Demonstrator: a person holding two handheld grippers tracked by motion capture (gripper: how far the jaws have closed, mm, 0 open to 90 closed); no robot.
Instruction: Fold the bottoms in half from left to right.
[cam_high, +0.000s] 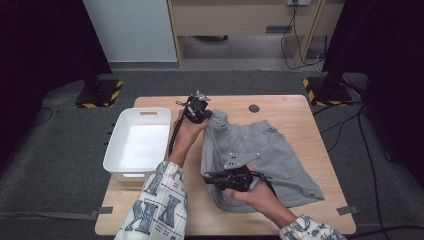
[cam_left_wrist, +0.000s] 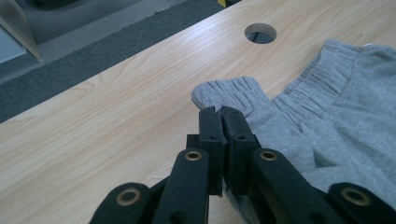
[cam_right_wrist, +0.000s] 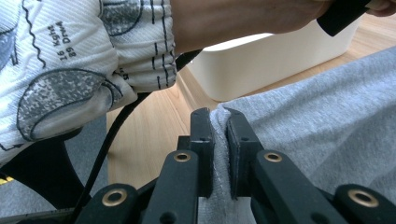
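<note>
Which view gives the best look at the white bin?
The high view: the white bin shows whole, open side up, on the table's left edge beside the grey shorts. The right gripper view catches part of its side wall, behind the person's forearm.

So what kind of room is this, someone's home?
Probably not: it looks like a lab or recording studio. Dark curtains flank a lone wooden table, stand feet carry hazard-striped tape, and cables cross grey carpet.

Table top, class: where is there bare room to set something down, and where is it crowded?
Free: the wood of the table around the round hole, the near left corner in front of the white bin, and the bin's empty inside. Crowded: the middle, where the grey shorts lie spread and the left claw and right claw pinch their edge.
</note>
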